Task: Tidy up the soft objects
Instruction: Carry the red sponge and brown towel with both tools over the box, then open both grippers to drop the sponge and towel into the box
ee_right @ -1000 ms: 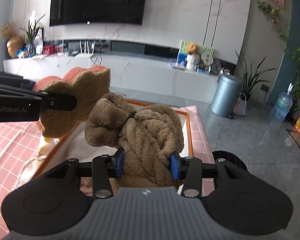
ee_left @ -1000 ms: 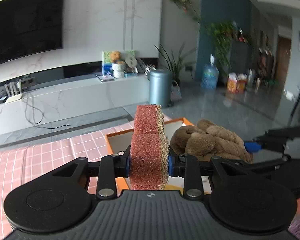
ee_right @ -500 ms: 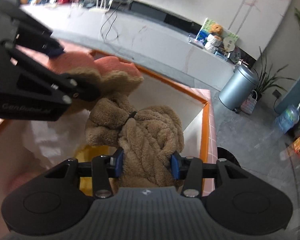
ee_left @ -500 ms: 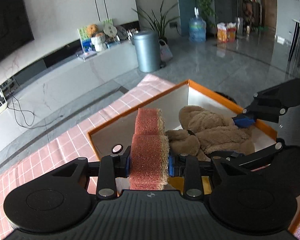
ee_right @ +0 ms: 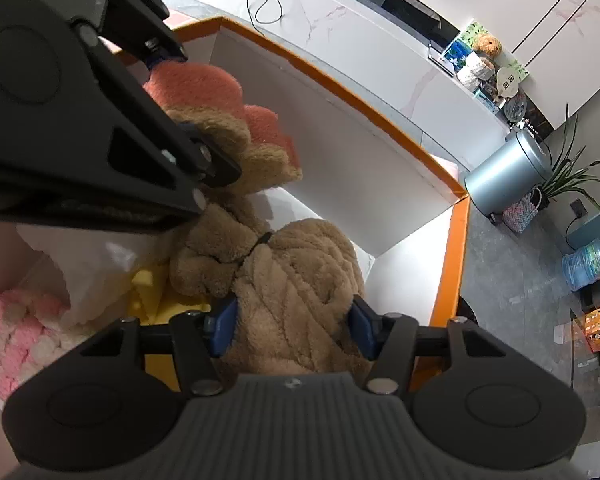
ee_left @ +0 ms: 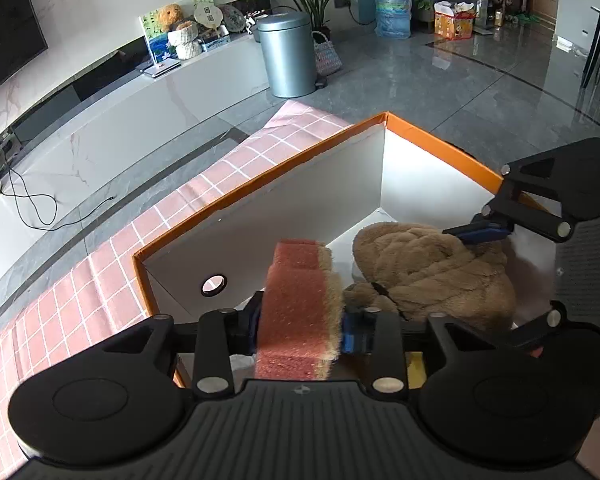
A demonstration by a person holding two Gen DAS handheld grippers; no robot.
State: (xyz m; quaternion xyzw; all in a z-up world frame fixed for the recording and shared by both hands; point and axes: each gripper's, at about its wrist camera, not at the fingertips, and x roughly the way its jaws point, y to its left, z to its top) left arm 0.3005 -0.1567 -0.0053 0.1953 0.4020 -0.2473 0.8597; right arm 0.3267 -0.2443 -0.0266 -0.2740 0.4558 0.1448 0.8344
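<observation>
My left gripper (ee_left: 300, 330) clamps the sponge (ee_left: 298, 312) and my right gripper (ee_right: 292, 326) clamps the plush (ee_right: 296, 292), both inside the box (ee_left: 260, 184); my arms hide the box floor beneath them.

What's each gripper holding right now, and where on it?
The left gripper clamps the red sponge across its flat faces, near its lower end. The right gripper pinches the brown plush bundle around its bulky body.
</observation>
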